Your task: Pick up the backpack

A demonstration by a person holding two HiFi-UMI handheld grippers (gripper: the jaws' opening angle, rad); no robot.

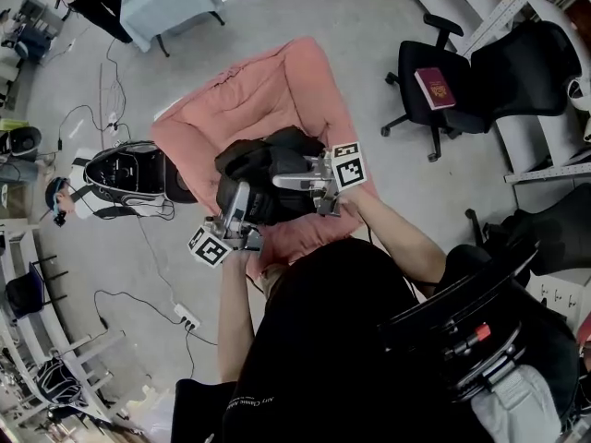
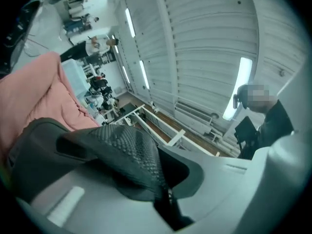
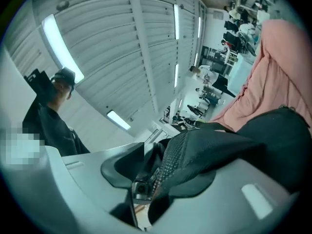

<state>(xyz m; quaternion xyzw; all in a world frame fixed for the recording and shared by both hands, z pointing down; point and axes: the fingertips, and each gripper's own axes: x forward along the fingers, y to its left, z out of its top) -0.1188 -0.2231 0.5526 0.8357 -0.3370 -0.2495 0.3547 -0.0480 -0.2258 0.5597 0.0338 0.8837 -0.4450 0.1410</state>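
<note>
Seemingly slumped, the black backpack [image 1: 263, 169] has mesh-textured straps [image 2: 131, 145].

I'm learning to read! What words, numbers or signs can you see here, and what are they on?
None reads clearly.
White print on the person's black shirt: too small to read.
Gold mark on the dark red book on the black office chair: too small to read.
Black-and-white squares on the left marker cube and right marker cube: patterns, not words.
</note>
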